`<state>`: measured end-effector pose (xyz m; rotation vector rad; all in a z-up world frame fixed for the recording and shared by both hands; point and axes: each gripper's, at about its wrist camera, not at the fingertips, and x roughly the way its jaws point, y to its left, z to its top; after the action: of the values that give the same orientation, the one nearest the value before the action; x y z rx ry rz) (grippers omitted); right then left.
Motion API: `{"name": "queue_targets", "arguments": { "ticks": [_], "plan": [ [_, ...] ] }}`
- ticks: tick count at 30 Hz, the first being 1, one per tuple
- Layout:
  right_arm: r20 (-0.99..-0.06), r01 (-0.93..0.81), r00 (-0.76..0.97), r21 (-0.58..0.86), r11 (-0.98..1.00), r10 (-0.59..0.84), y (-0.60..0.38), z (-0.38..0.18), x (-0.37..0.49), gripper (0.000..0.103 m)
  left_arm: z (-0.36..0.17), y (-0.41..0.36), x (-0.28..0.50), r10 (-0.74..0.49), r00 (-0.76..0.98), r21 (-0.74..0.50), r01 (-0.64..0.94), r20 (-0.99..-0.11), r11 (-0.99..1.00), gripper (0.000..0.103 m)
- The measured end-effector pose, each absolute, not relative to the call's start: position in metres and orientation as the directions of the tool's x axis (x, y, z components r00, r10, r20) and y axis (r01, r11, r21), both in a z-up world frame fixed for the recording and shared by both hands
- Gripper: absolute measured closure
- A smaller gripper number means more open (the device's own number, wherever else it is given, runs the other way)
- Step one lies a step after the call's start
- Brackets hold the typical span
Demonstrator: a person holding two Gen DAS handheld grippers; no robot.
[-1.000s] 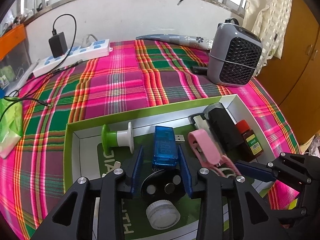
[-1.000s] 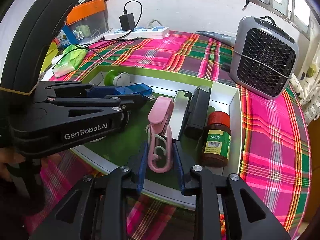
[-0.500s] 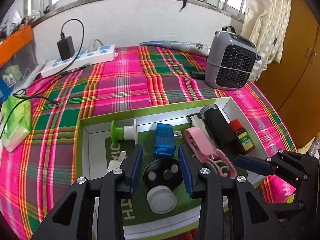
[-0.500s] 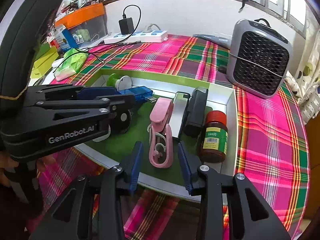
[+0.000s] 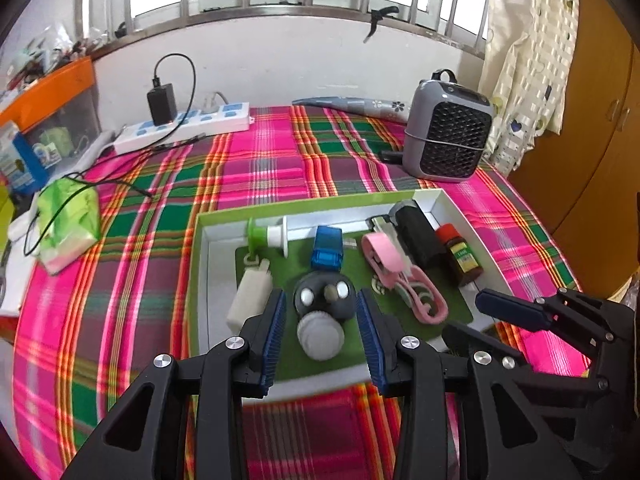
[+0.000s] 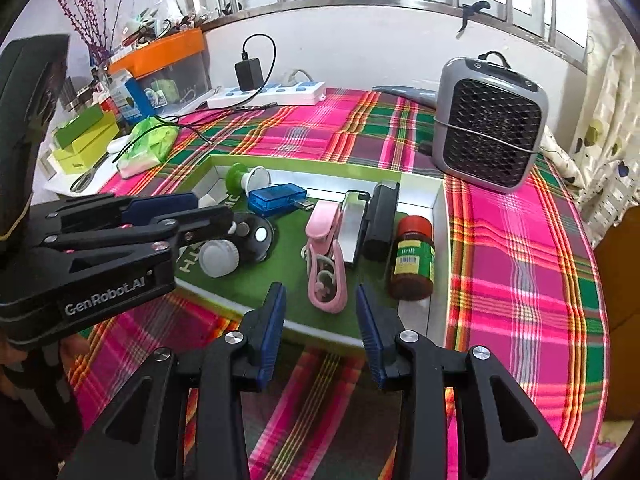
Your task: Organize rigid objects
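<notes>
A green-rimmed white tray (image 5: 198, 240) (image 6: 438, 216) on the plaid bed holds a blue USB device (image 5: 328, 250) (image 6: 276, 199), a pink clip (image 5: 394, 264) (image 6: 325, 264), a black round piece with a white knob (image 5: 322, 304) (image 6: 240, 246), a brown bottle with a red cap (image 5: 460, 254) (image 6: 413, 258), a black case (image 5: 416, 232) (image 6: 382, 218), a green and white spool (image 5: 266, 236) and a white block (image 5: 250, 296). My left gripper (image 5: 320, 332) is open and empty above the tray's near edge. My right gripper (image 6: 320, 324) is open and empty just short of the pink clip.
A grey heater (image 5: 446, 138) (image 6: 490, 136) stands behind the tray on the right. A white power strip with a black charger (image 5: 184, 124) lies at the back. A green packet (image 5: 70, 220) and boxes lie at the left. A wooden wardrobe (image 5: 592, 128) is at the right.
Both grippers have drawn back and up from the tray. The left one has left the blue USB device, the right one has opened off the pink clip; both things lie in the tray.
</notes>
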<state>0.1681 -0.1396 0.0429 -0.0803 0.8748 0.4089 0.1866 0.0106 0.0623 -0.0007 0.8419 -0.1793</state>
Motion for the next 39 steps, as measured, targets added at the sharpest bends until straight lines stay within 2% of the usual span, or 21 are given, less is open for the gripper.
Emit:
{"name": "queue_targets", "arguments": {
  "ticks": [12, 34, 35, 36, 39],
  "plan": [
    [-0.742, -0.336, 0.612, 0.069, 0.939, 0.273, -0.138, 0.048, 0.133, 0.065, 0.06, 0.018, 0.129, -0.116, 0.671, -0.059, 0.107, -0.732, 0.992, 0.067],
    [-0.804, -0.233, 0.567, 0.052, 0.971, 0.18, -0.144, 0.011, 0.103, 0.065, 0.022, 0.015, 0.082, -0.05, 0.642, -0.012, 0.063, -0.765, 0.998, 0.067],
    [-0.804, -0.233, 0.568, 0.051, 0.971, 0.178, -0.144, 0.011, 0.103, 0.061, 0.021, 0.015, 0.082, -0.048, 0.64, -0.012, 0.061, -0.767, 0.998, 0.067],
    [-0.803, -0.232, 0.57, 0.048, 0.971, 0.176, -0.144, 0.01, 0.102, 0.054, 0.02, 0.014, 0.082, -0.048, 0.637, -0.014, 0.058, -0.769, 0.998, 0.067],
    [-0.804, -0.229, 0.571, 0.039, 0.973, 0.167, -0.144, 0.01, 0.102, 0.052, 0.016, 0.012, 0.083, -0.043, 0.631, -0.006, 0.061, -0.775, 0.998, 0.067]
  ]
}}
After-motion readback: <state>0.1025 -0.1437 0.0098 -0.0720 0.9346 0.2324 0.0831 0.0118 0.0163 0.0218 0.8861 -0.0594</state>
